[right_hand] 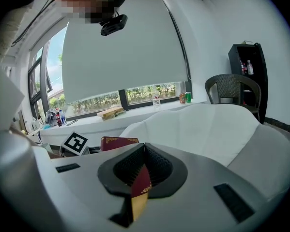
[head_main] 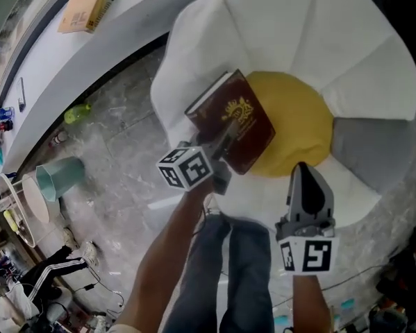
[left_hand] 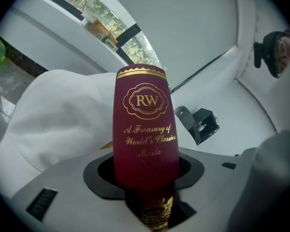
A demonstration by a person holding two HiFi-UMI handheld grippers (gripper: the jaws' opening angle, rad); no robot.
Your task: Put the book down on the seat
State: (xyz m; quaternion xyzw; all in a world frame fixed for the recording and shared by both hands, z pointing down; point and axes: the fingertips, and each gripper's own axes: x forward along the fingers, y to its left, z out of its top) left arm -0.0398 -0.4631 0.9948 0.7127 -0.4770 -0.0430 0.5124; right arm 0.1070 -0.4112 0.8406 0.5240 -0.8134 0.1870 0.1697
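The left gripper (head_main: 223,148) is gripping the maroon book (head_main: 235,120) near its lower end. Its jaws are closed part-way, one on each cover, and in the left gripper view the gold-lettered spine is standing straight up between them. The book is hanging tilted over the left edge of the yellow seat cushion (head_main: 301,113) of the white chair (head_main: 298,33), with its front cover facing up. It looks to be in the air, though I cannot tell for certain whether a corner is touching. So the carrying is looking done and the putting-down is not. By my reading, what is left is lowering it flat onto the cushion and letting go.

The right gripper (head_main: 306,179) is hovering near the chair's front edge with its jaws pressed together and holding nothing (only a sliver of book and cushion is showing past them in its own view).

A grey cushion (head_main: 364,144) is crowding the right side of the seat. The person's legs (head_main: 235,269) are standing just before the chair, a teal bin (head_main: 62,175) is sitting well off on the marble floor (head_main: 124,137), and a cardboard box (head_main: 89,2) is lying on the window ledge (head_main: 76,61). Nothing I can see is blocking the drop.
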